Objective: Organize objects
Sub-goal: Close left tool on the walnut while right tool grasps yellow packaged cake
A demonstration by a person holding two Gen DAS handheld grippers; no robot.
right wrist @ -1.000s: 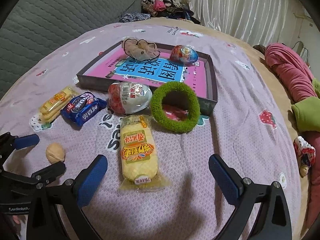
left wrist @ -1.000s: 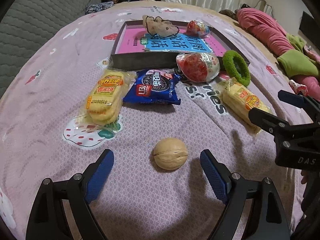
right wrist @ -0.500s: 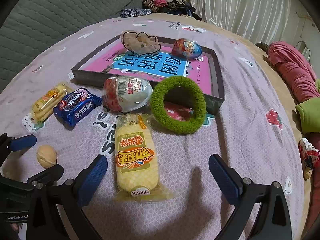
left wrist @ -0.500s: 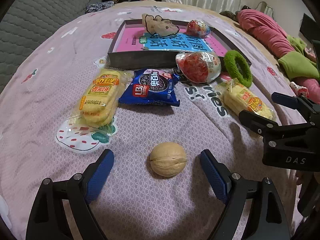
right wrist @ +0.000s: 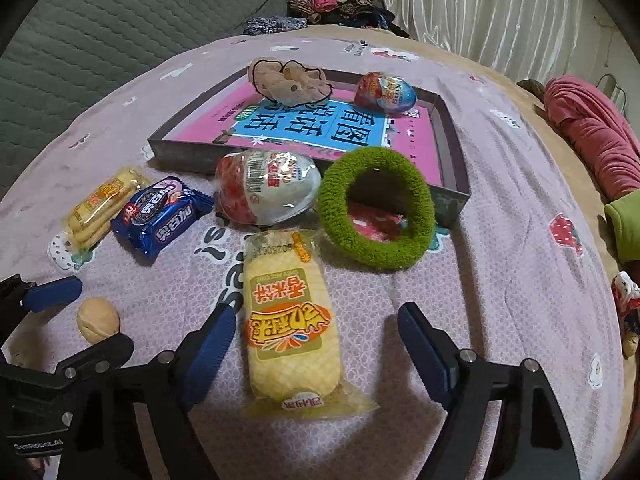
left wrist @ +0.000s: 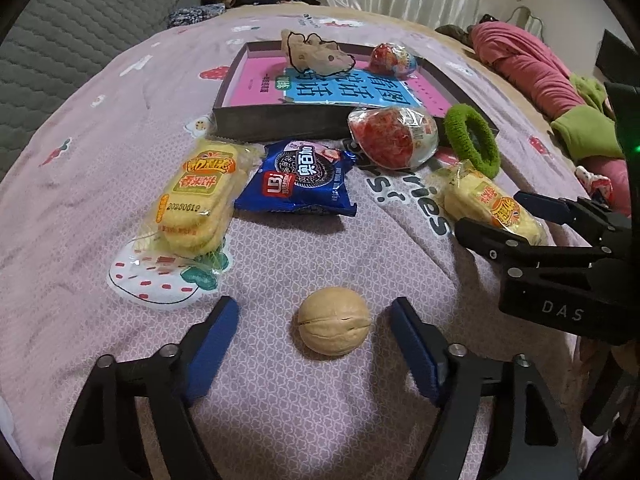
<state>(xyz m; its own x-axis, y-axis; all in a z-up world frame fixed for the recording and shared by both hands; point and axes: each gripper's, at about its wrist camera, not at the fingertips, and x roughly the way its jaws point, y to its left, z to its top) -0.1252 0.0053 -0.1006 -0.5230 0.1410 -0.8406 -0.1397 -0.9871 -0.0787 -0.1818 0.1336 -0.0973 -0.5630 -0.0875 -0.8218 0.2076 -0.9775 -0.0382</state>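
A tan walnut [left wrist: 334, 320] lies on the pink bedspread between the blue pads of my left gripper [left wrist: 316, 320]. The jaws are closing, and neither pad touches the nut. My right gripper [right wrist: 316, 336] straddles a yellow rice-cracker packet [right wrist: 290, 320]; its jaws are closing too, with a gap on both sides. Farther back lie a second yellow cracker packet [left wrist: 196, 204], a blue cookie packet [left wrist: 300, 182], a wrapped red-and-white egg [left wrist: 394, 136] and a green scrunchie [right wrist: 376, 210]. Behind them is a shallow box lid [right wrist: 180, 148] holding a beige scrunchie [right wrist: 288, 82] and a colourful egg [right wrist: 386, 88].
A grey quilted cushion [right wrist: 100, 28] rises at the back left. Pink and green clothing [left wrist: 560, 92] is piled on the right. A small doll [right wrist: 628, 304] lies at the bed's right edge. Clothes [right wrist: 332, 0] are heaped at the far end before a curtain.
Both pairs of jaws have narrowed around the walnut and the cracker packet. The right gripper has come closer to its packet. The objects themselves have not moved.
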